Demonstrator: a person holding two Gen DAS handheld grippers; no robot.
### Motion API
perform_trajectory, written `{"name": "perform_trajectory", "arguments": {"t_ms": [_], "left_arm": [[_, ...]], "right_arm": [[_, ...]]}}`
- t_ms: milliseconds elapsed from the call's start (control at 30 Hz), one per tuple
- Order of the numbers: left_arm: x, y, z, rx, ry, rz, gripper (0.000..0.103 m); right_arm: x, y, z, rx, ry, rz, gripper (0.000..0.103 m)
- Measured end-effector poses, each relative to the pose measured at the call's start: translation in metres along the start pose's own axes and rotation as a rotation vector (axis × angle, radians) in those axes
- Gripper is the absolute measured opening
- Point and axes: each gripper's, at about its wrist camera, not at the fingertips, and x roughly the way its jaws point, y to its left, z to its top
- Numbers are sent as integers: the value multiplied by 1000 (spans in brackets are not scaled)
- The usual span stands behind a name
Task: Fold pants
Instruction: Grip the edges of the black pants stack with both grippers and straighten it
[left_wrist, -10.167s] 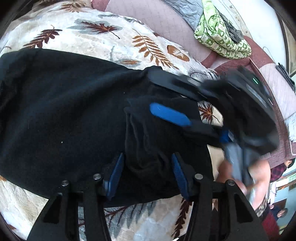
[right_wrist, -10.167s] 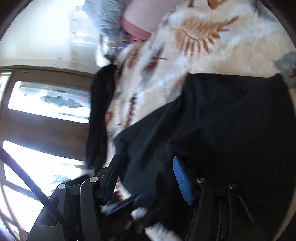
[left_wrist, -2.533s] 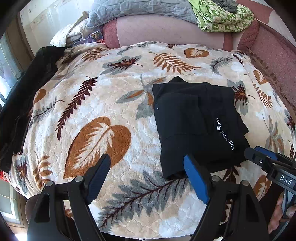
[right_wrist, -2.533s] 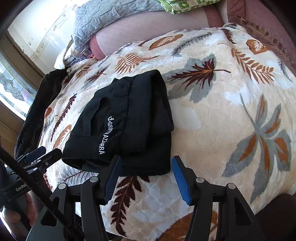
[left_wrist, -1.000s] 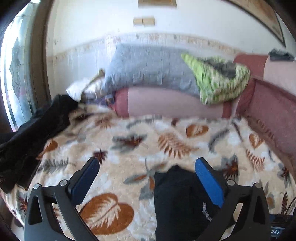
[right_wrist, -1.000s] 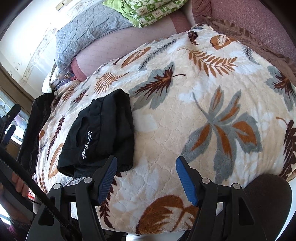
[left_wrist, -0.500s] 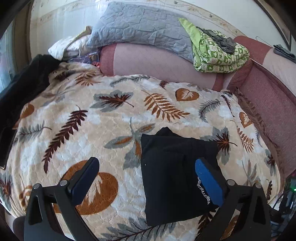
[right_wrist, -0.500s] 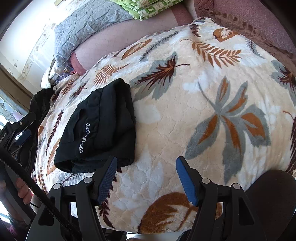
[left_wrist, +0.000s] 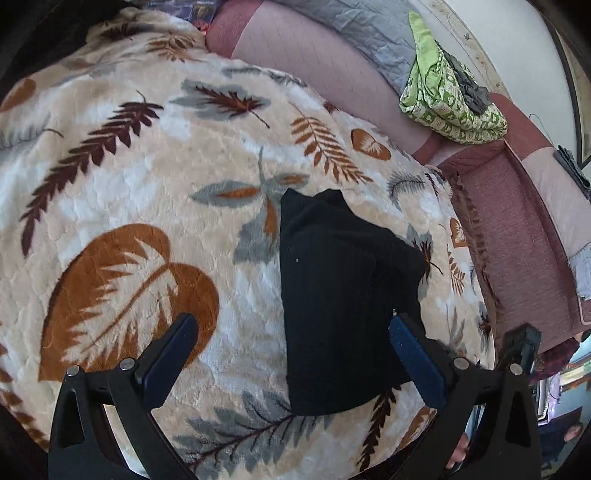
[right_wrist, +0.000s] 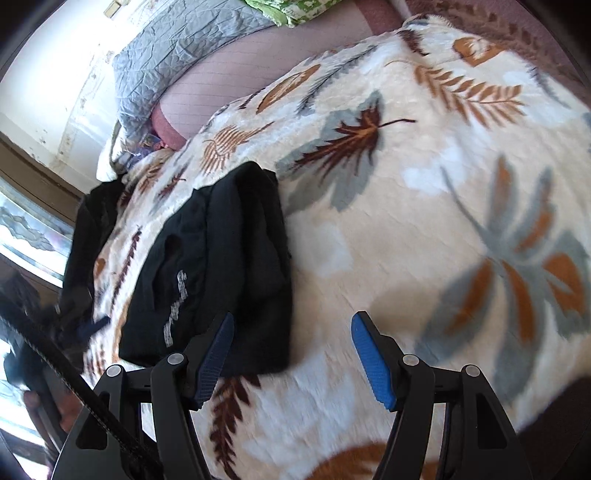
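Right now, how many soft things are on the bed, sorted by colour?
Black: 2, the folded black pants and a black garment at the bed's edge
Leaf-print cream: 1, the blanket
Grey: 1, the quilted pillow
Green patterned: 1, the folded cloth
Pink: 1, the bolster
Total: 6

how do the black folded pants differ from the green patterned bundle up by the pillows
The black pants are plain and dark; the green bundle is bright with a white print. The pants lie flat on the leaf-print blanket; the bundle sits heaped on the pink bolster, with a dark grey item on top. Both are folded cloth, and neither is held.
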Motion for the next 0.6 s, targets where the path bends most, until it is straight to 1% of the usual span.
{"name": "perform_trajectory", "arguments": {"t_ms": [67, 133, 167, 233, 333, 367, 467, 533, 600], "left_arm": [[12, 5, 6, -10, 19, -30, 103], [29, 7, 15, -21, 50, -86, 103], [36, 6, 20, -16, 62, -93, 103], [49, 1, 26, 18, 74, -82, 103], [74, -10, 31, 86, 108, -72, 103], [80, -13, 32, 99, 108, -72, 103], [93, -24, 38, 150, 93, -29, 103], [101, -32, 41, 185, 103, -10, 103], [104, -37, 43, 195, 114, -8, 102]], "right_arm": [[6, -3, 7, 23, 0, 38, 71], [14, -5, 15, 46, -3, 79, 71], [16, -5, 19, 52, -5, 93, 71], [23, -7, 28, 63, -4, 121, 71], [35, -10, 40, 100, 8, 194, 72], [40, -10, 43, 115, 13, 223, 72], [53, -1, 47, 96, 28, 284, 72], [63, 9, 47, 66, 28, 296, 75], [70, 20, 48, 41, 13, 294, 78]]}}
